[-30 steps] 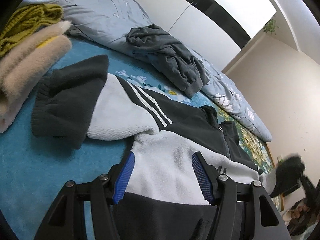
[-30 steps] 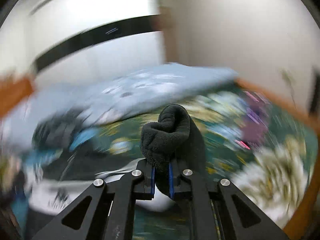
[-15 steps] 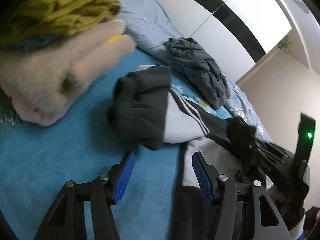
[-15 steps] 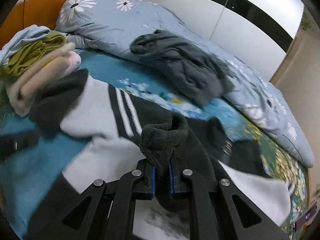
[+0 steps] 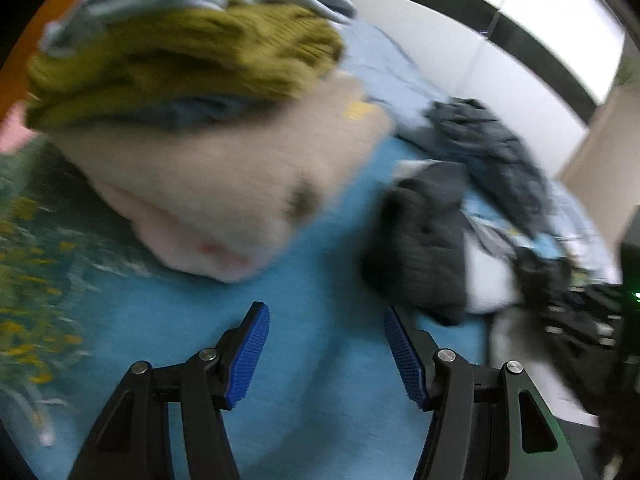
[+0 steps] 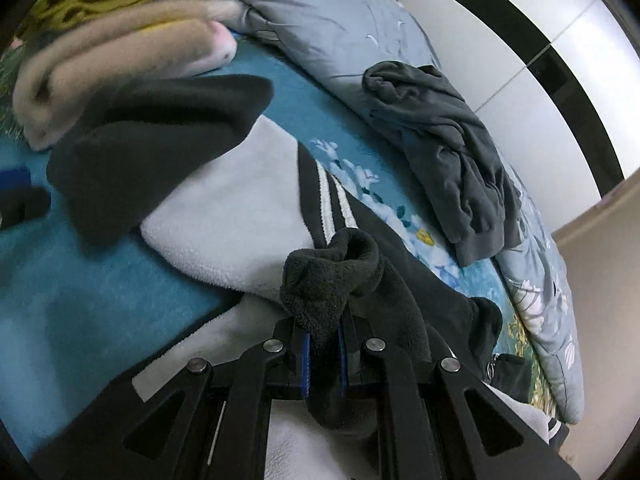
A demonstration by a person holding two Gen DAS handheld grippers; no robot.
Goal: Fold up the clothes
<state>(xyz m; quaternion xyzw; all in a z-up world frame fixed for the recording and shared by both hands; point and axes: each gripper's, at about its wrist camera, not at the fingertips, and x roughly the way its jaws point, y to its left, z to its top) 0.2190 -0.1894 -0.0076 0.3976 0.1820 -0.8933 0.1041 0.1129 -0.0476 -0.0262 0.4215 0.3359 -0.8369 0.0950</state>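
**Pinching the fleece jacket cuff while the other gripper hangs open**

Gripping a bunched dark cuff (image 6: 330, 276), the right gripper (image 6: 322, 354) has its fingers closed tight on the fabric, low center of the right wrist frame. That cuff belongs to the fleece jacket (image 6: 224, 216), grey and black with white stripes, spread on the blue bed (image 6: 80, 300) across the middle of the frame. Its other sleeve (image 6: 152, 148) lies folded over toward the left. The left gripper (image 5: 326, 354) sits at the bottom of its own blurry frame, fingers wide apart with nothing between them, over bare blue bedding. A stack of folded clothes (image 5: 224, 160), beige with an olive knit on top, fills the upper left. A crumpled dark grey garment (image 6: 440, 136) rests on the pale floral quilt (image 6: 332, 20), upper right.
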